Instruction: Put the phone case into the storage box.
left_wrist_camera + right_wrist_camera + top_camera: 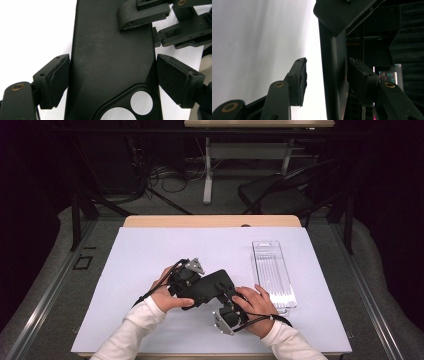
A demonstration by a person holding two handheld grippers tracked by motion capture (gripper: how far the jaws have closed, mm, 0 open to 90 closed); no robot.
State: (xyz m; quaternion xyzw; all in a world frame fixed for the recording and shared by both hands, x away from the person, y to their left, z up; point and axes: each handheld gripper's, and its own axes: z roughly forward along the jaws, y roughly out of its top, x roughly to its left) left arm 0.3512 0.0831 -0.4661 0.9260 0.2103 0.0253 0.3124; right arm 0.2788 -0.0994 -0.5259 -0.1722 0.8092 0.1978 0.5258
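The black case point(210, 287) sits at lower centre of the high view, above the white mat point(150, 255); the left gripper point(110, 75) clamps it across its width, pads at both long edges; the right gripper point(327, 77) straddles its thin edge, jaws apart, one pad point(359, 75) touching, the other pad point(299, 77) clear. Judgement: close the right jaws squarely on the edge; keep the left grip firm; avoid twisting. The clear tray point(272, 272) lies at right, well apart.

Flat black plastic plate point(210, 287) with round cut-out holes at one end, raised edge-up above the white-covered table
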